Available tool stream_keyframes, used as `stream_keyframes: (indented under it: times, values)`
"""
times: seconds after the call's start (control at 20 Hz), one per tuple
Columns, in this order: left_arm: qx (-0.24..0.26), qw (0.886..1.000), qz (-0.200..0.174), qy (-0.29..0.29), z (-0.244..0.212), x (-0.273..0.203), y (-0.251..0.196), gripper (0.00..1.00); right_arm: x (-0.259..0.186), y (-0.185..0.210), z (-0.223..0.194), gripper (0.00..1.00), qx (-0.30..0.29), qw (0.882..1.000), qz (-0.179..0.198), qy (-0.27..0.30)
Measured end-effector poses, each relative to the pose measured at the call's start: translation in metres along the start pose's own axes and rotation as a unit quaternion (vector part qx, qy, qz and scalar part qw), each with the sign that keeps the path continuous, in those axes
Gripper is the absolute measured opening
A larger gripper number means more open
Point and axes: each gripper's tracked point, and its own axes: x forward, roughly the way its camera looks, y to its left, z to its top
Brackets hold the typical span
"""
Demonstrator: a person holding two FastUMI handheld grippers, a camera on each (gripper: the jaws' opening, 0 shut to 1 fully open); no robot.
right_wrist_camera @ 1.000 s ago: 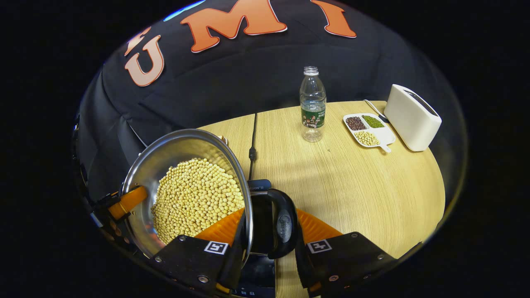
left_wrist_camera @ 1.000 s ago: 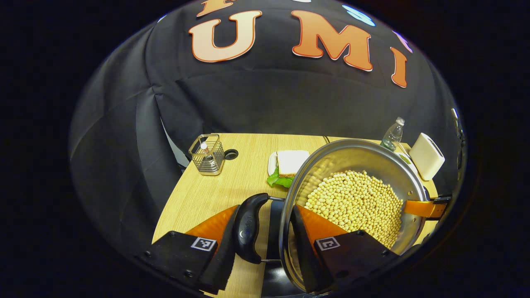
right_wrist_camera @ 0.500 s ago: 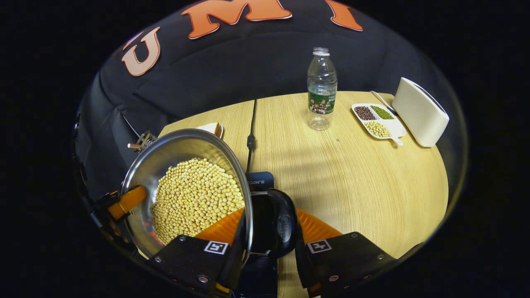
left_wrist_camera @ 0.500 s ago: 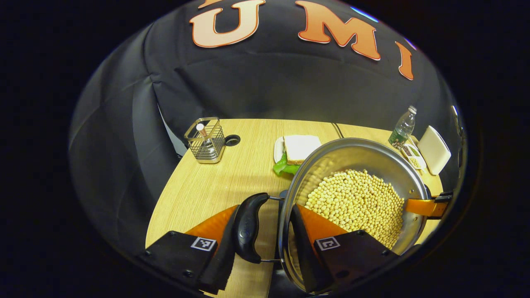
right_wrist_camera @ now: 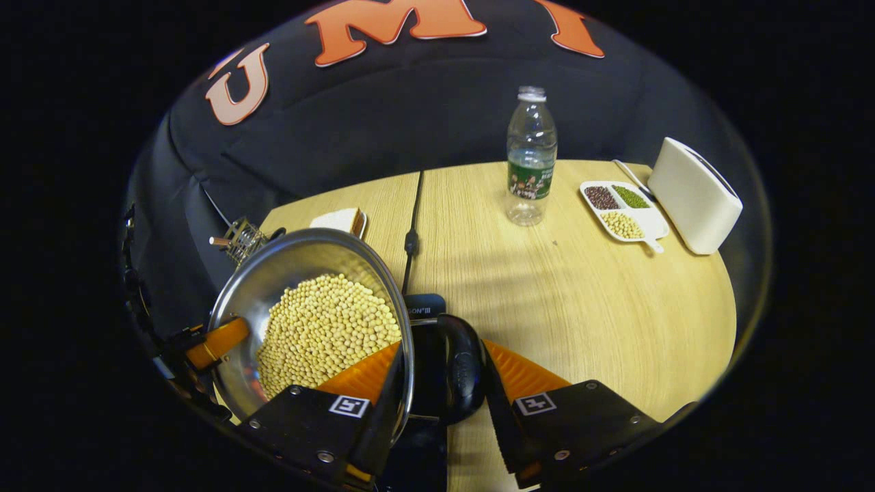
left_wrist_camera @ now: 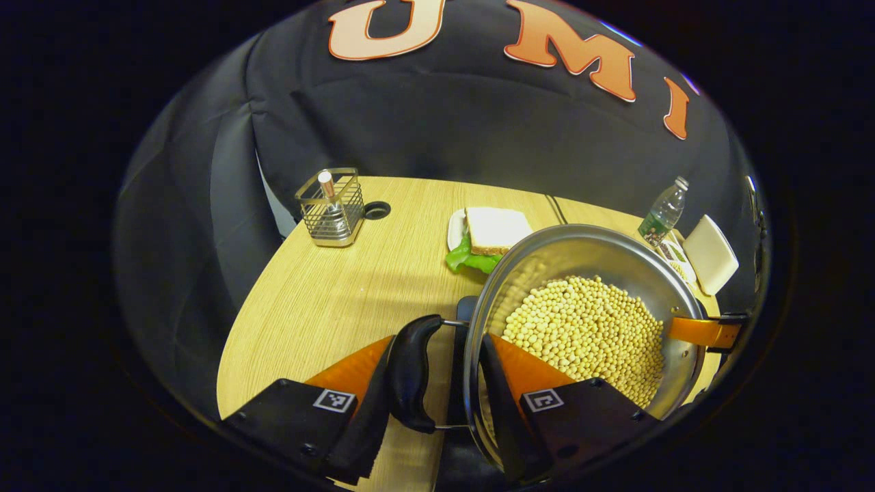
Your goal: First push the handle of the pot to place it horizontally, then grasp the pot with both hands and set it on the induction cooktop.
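Table (right_wrist_camera: 588,307) of pale wood, black-draped booth.

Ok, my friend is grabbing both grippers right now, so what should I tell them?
Left gripper: shut on the pot, one finger outside its black handle, the other inside the rim.
Right gripper: shut on the pot's other handle the same way.
The pot, full of soybeans, is over the black induction cooktop on the table. I cannot tell whether it touches.
Done: handles lie horizontal, both grips are on.
Left: set the pot down level on the cooktop, then open both grippers.
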Motion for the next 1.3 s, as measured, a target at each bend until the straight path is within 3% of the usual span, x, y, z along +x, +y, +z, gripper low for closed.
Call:
stream_keyframes:
  times: [0.1, 0.25, 0.3, 0.35, 0.6, 0.7, 0.85, 1.0, 1.05, 1.25, 1.3]
  values:
    - [0.019, 1.000, 0.007, -0.001, 0.000, -0.004, 0.007, 0.76, -0.015, -0.007, 0.014, 0.71, -0.024, 0.999, -0.002, -0.027]
    - [0.003, 0.999, 0.034, -0.017, 0.003, -0.015, 0.012, 0.82, -0.044, -0.033, 0.043, 0.84, -0.068, 0.993, -0.029, -0.091]
    - [-0.002, 0.999, 0.043, -0.025, 0.006, -0.019, 0.013, 0.77, -0.052, -0.046, 0.055, 0.84, -0.084, 0.989, -0.042, -0.114]
    - [-0.003, 0.998, 0.052, -0.035, 0.009, -0.024, 0.015, 0.84, -0.062, -0.059, 0.065, 0.84, -0.094, 0.985, -0.052, -0.135]
    - [0.029, 0.989, 0.084, -0.116, 0.054, -0.043, 0.009, 0.86, -0.115, -0.119, 0.102, 0.87, -0.074, 0.966, -0.076, -0.237]
    - [0.013, 0.980, 0.105, -0.166, 0.080, -0.057, 0.005, 0.89, -0.149, -0.157, 0.117, 0.87, -0.073, 0.952, -0.099, -0.279]
    - [-0.028, 0.969, 0.083, -0.231, 0.118, -0.069, -0.027, 0.89, -0.218, -0.217, 0.138, 0.88, -0.079, 0.929, -0.156, -0.328]
    - [-0.025, 0.953, 0.057, -0.297, 0.156, -0.091, -0.048, 0.86, -0.284, -0.250, 0.157, 0.88, -0.094, 0.902, -0.193, -0.376]
    - [-0.020, 0.945, 0.048, -0.322, 0.170, -0.101, -0.052, 0.89, -0.302, -0.251, 0.166, 0.88, -0.096, 0.894, -0.197, -0.391]
    - [-0.013, 0.917, -0.002, -0.398, 0.223, -0.138, -0.078, 0.86, -0.372, -0.236, 0.200, 0.89, -0.113, 0.866, -0.187, -0.450]
    - [-0.012, 0.911, -0.009, -0.411, 0.231, -0.148, -0.082, 0.92, -0.391, -0.230, 0.212, 0.89, -0.120, 0.857, -0.186, -0.466]
